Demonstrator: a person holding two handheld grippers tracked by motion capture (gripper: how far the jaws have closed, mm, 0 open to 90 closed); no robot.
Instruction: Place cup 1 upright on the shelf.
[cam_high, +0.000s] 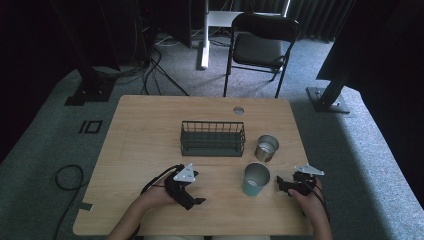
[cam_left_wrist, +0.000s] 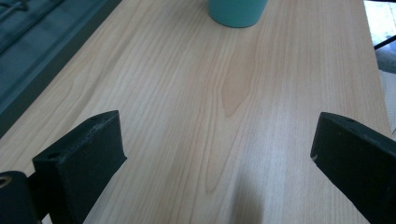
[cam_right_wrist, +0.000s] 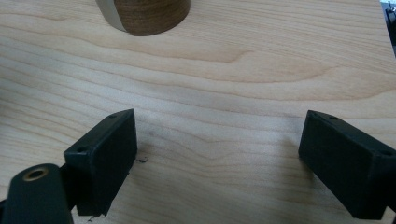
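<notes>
On the wooden table (cam_high: 150, 130) stand a dark wire basket (cam_high: 212, 138), a shiny metal cup (cam_high: 266, 147) and a teal cup (cam_high: 256, 179). My left gripper (cam_high: 194, 200) rests near the front edge, left of the teal cup, held by a hand. In the left gripper view it (cam_left_wrist: 217, 140) is open over bare wood, with the teal cup (cam_left_wrist: 238, 11) ahead. My right gripper (cam_high: 281, 184) lies just right of the teal cup. In its own view it (cam_right_wrist: 217, 135) is open and holds nothing, and a shiny cup base (cam_right_wrist: 144, 16) mirroring the wood stands ahead.
Behind the table are a black folding chair (cam_high: 262, 42), a white desk leg (cam_high: 204, 35) and dark stand feet (cam_high: 90, 90) with cables on the grey carpet. A round cable hole (cam_high: 238, 110) sits near the table's far edge.
</notes>
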